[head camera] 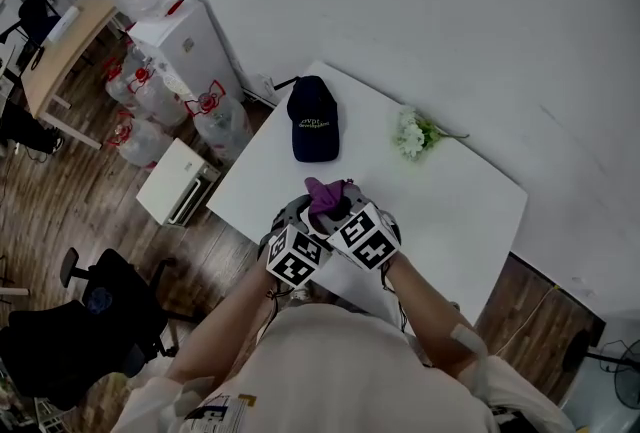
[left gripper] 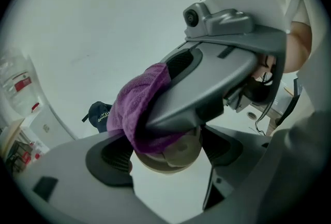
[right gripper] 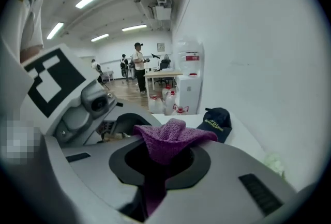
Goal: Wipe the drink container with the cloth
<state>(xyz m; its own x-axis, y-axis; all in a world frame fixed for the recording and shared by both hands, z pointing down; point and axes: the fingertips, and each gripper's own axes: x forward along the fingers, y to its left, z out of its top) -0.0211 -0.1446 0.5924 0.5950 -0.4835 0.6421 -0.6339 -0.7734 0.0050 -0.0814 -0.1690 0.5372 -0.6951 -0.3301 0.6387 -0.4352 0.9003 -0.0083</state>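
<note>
Left gripper view shows the round tan drink container [left gripper: 173,154] end-on, wedged between the jaws of the left gripper [left gripper: 165,165], which are closed onto its sides, apparently to steady it for wiping. A purple knitted cloth [left gripper: 139,101] drapes over the container's upper edge, pressed there by the right gripper [left gripper: 207,88] crossing above. In the right gripper view those jaws are clamped tight on a fold of the cloth [right gripper: 173,137], so the loose part can rub the container. From the head view both grippers meet over the near edge of the white table [head camera: 450,201], hiding the container; a dark blue baseball cap [head camera: 313,119] and a small bunch of white flowers [head camera: 412,133] lie well apart from the work.
</note>
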